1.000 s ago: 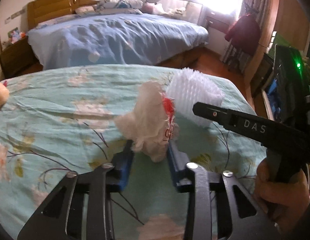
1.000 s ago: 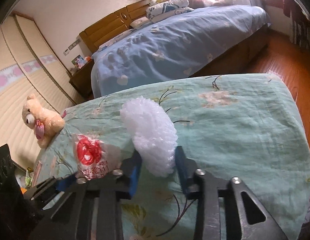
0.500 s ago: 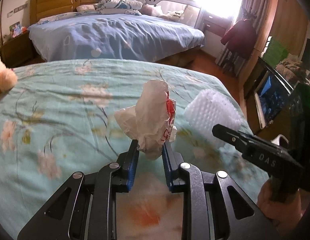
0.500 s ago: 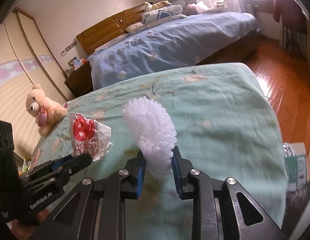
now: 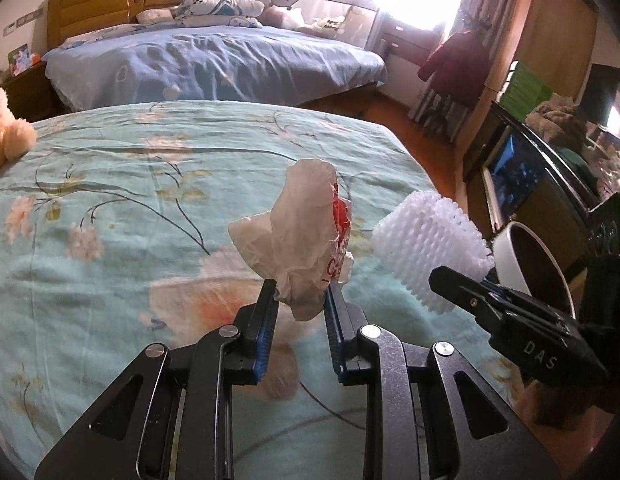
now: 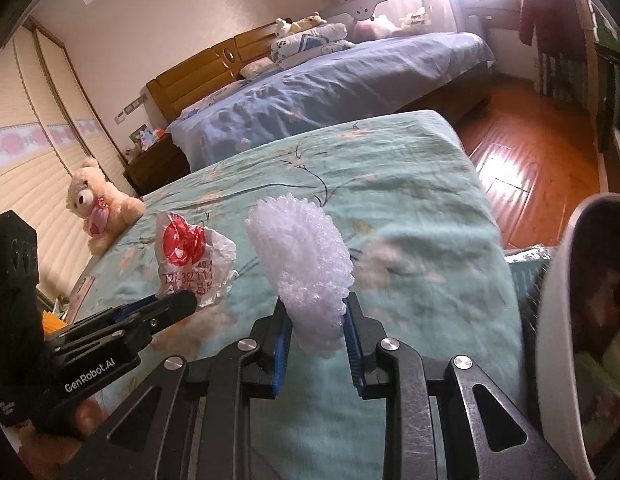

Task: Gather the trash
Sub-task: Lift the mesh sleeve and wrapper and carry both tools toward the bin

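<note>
Looking through the left camera, the left gripper (image 5: 300, 294) is squeezed tight on a crumpled white wrapper (image 5: 300, 236) with red print, held up above the green bedspread (image 5: 110, 208). The white bin (image 5: 529, 264) sits past the bedspread's right edge, half hidden. The wrapper is thin, so it could slip out before it gets there.

In the right camera, the right gripper (image 6: 315, 312) is clamped on a white foam net (image 6: 306, 256), also above the bedspread. The bin (image 6: 557, 320) is right beside it, cut off by the picture edge. The net is springy and could pop out. What is inside the bin is blurry.
</note>
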`<state>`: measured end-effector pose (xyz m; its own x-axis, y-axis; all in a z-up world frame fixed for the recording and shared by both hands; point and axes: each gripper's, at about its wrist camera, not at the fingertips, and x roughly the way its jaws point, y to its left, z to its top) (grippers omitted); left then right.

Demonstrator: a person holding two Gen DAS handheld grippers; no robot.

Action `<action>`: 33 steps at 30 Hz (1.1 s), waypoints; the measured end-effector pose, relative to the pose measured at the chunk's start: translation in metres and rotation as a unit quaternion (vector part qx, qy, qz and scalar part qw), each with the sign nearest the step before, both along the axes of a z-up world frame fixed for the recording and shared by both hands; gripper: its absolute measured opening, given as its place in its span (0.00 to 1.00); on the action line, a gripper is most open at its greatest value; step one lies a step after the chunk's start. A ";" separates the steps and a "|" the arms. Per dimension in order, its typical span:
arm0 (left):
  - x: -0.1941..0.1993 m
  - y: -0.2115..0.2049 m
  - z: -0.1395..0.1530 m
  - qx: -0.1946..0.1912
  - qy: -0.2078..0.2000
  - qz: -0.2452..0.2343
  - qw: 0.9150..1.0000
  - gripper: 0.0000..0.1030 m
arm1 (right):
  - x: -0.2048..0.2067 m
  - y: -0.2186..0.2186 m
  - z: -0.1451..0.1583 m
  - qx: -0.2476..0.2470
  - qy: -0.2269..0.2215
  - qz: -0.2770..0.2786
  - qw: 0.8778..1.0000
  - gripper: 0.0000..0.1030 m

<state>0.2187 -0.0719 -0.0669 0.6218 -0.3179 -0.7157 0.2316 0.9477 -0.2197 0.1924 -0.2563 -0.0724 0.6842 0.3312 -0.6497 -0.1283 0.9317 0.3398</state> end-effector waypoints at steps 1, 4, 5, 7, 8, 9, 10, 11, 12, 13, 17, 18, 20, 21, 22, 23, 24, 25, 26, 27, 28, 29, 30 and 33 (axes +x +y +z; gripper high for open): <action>-0.004 -0.001 0.001 0.000 -0.001 -0.001 1.000 0.21 | -0.004 -0.002 0.001 0.000 0.000 -0.002 1.000 0.24; -0.012 -0.004 0.003 -0.002 -0.003 -0.005 1.000 0.21 | -0.015 -0.005 0.003 0.002 -0.002 -0.008 1.000 0.24; -0.014 -0.006 0.004 -0.001 -0.004 -0.006 1.000 0.21 | -0.019 -0.007 0.004 0.001 -0.004 -0.011 1.000 0.24; -0.020 -0.008 0.006 0.000 -0.007 -0.011 1.000 0.21 | -0.025 -0.008 0.006 0.000 -0.007 -0.015 1.000 0.24; -0.022 -0.009 0.007 0.000 -0.008 -0.012 1.000 0.21 | -0.028 -0.010 0.008 0.000 -0.009 -0.018 1.000 0.24; -0.024 -0.011 0.008 0.000 -0.009 -0.014 1.000 0.21 | -0.031 -0.011 0.009 -0.001 -0.010 -0.021 1.000 0.24; -0.027 -0.012 0.009 0.000 -0.010 -0.016 1.000 0.21 | -0.033 -0.012 0.010 -0.001 -0.011 -0.022 1.000 0.24; -0.029 -0.014 0.009 0.001 -0.012 -0.019 1.000 0.21 | -0.036 -0.014 0.011 -0.001 -0.013 -0.024 1.000 0.24; -0.030 -0.015 0.011 0.002 -0.014 -0.020 1.000 0.21 | -0.037 -0.014 0.012 -0.001 -0.013 -0.025 1.000 0.24; -0.032 -0.017 0.012 0.003 -0.016 -0.023 1.000 0.21 | -0.039 -0.015 0.013 0.000 -0.014 -0.028 1.000 0.24; -0.039 -0.023 0.016 0.005 -0.022 -0.030 0.999 0.21 | -0.049 -0.020 0.016 0.000 -0.018 -0.033 0.999 0.24; -0.040 -0.025 0.017 0.006 -0.024 -0.031 0.999 0.21 | -0.051 -0.021 0.017 0.000 -0.019 -0.034 0.999 0.24; -0.042 -0.028 0.019 0.009 -0.027 -0.034 0.999 0.21 | -0.056 -0.023 0.019 0.000 -0.022 -0.037 0.999 0.24; -0.044 -0.030 0.019 0.010 -0.029 -0.036 0.999 0.21 | -0.058 -0.024 0.020 -0.001 -0.023 -0.038 0.999 0.24; -0.045 -0.032 0.020 0.010 -0.030 -0.038 0.999 0.21 | -0.060 -0.025 0.021 -0.001 -0.024 -0.039 0.999 0.24; -0.046 -0.033 0.021 0.010 -0.030 -0.039 0.999 0.21 | -0.062 -0.027 0.022 -0.001 -0.026 -0.040 0.999 0.24; -0.047 -0.034 0.021 0.010 -0.031 -0.041 0.999 0.21 | -0.063 -0.027 0.023 -0.001 -0.027 -0.041 0.999 0.24; -0.048 -0.036 0.022 0.011 -0.032 -0.043 0.998 0.21 | -0.064 -0.028 0.024 -0.001 -0.028 -0.043 0.999 0.24; -0.049 -0.038 0.022 0.011 -0.033 -0.044 0.998 0.21 | -0.066 -0.029 0.025 -0.001 -0.030 -0.045 0.999 0.24; -0.050 -0.039 0.023 0.012 -0.033 -0.045 0.998 0.21 | -0.068 -0.031 0.027 -0.001 -0.031 -0.046 0.998 0.24; -0.050 -0.041 0.023 0.012 -0.033 -0.047 0.998 0.21 | -0.069 -0.031 0.028 -0.001 -0.032 -0.047 0.998 0.24; -0.050 -0.042 0.023 0.012 -0.034 -0.048 0.998 0.21 | -0.071 -0.032 0.028 -0.001 -0.033 -0.048 0.998 0.24; -0.051 -0.043 0.024 0.013 -0.034 -0.049 0.998 0.21 | -0.073 -0.034 0.029 -0.002 -0.034 -0.050 0.998 0.24; -0.054 -0.047 0.026 0.014 -0.036 -0.054 0.998 0.21 | -0.076 -0.039 0.029 0.000 -0.035 -0.057 0.998 0.24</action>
